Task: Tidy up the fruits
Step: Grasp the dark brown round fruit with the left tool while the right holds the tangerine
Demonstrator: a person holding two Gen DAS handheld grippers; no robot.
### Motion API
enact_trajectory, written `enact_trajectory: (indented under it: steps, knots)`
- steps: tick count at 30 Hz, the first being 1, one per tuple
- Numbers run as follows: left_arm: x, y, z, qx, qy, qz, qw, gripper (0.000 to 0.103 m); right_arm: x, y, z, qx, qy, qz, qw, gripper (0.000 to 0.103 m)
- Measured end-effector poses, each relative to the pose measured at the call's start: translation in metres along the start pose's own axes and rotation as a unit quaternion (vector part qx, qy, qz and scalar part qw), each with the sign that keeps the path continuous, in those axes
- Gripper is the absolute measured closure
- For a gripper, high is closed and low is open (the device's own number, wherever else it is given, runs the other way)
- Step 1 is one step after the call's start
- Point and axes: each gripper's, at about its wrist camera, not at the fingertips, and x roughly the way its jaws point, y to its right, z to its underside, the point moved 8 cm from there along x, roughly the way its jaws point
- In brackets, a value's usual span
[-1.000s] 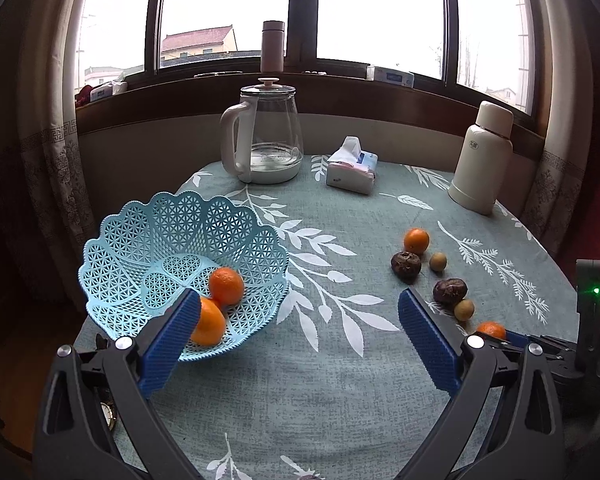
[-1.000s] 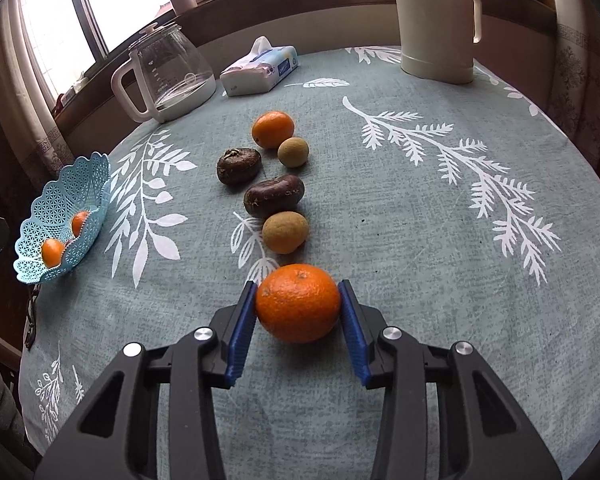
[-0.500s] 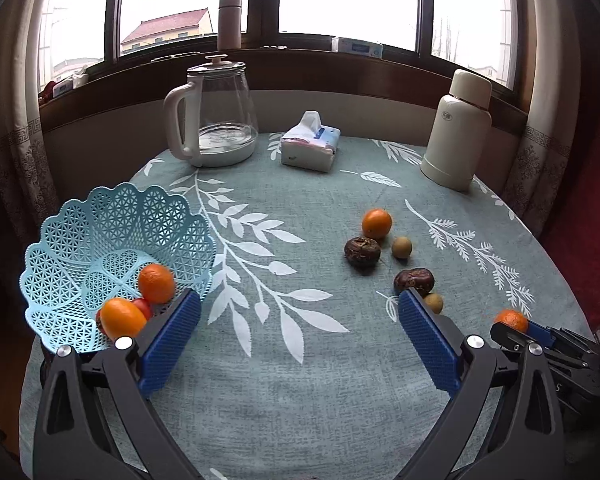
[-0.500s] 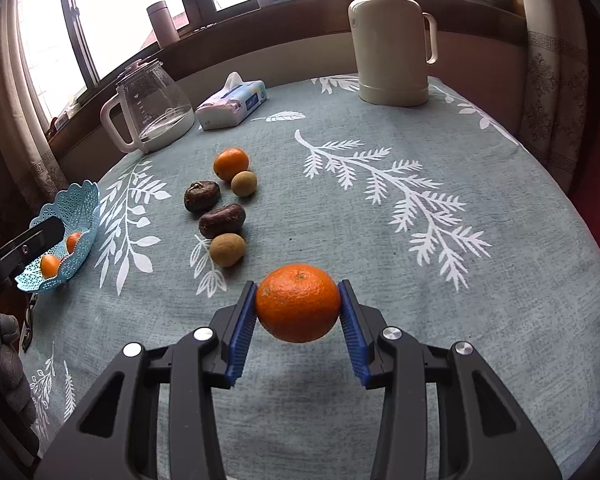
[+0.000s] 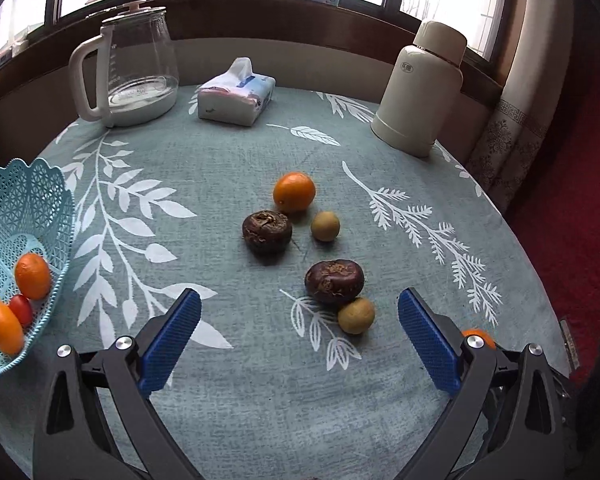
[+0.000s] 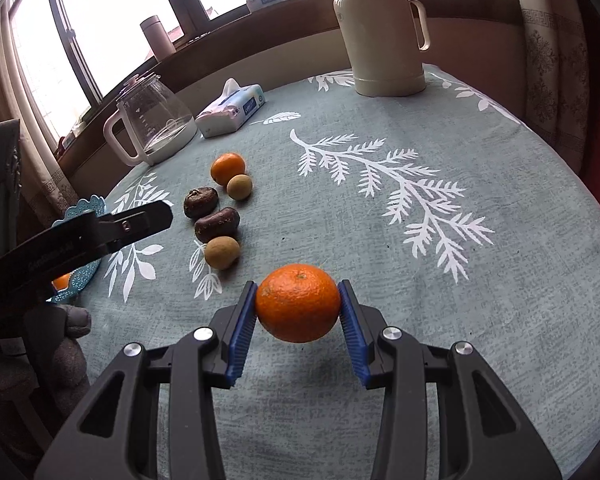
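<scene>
Right claw: its blue pads are pressing on both sides of a mandarin, which is hanging clear of the surface and casting a shadow on the leaf-patterned cloth beneath it.

Left claw: its fingers are standing wide apart and gripping nothing, hovering over the near part of the surface, with the loose fruit lying just ahead of it.

Loose fruit, in a short double row near the middle of the surface: an orange is lying farthest back, with a small tan fruit beside it and a dark brown fruit just in front of it. Closer in, a second dark brown fruit is touching a second tan fruit.

Basket: this pale blue lattice bowl is sitting at the left edge of the surface, well apart from the loose row. It is holding two orange fruits and a small red one.

Background, along the far edge of the surface below the window: a glass kettle with a white handle is standing at the left, a tissue pack is lying in the middle, and a cream thermos is standing at the right.

In the right wrist view, a gloved hand is showing at the lower left, below the left claw's dark finger.
</scene>
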Motion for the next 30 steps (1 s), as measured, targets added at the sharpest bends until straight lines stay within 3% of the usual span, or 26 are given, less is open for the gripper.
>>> enact_trajectory:
  steps: [8,19,21,24,30]
  knots:
    - [0.034,0.022,-0.009,0.028,-0.022,0.006,0.9994,0.006,0.002,0.002,0.001,0.009,-0.001,-0.012,1.000,0.062]
    - [0.067,0.028,-0.001,0.023,-0.061,0.025,0.9975,0.047,0.003,0.003,0.002,0.015,-0.002,-0.022,1.000,0.062]
    - [0.068,0.029,0.000,0.026,-0.060,0.023,0.9976,0.048,0.003,0.003,0.001,0.015,-0.002,-0.022,1.000,0.062]
    - [0.067,0.027,-0.001,0.026,-0.056,0.017,0.9980,0.057,0.003,0.003,0.001,0.015,-0.002,-0.023,1.000,0.062]
    - [0.059,0.025,-0.002,0.021,-0.049,0.022,0.9983,0.057,0.002,0.003,0.001,0.017,0.002,-0.023,1.000,0.062]
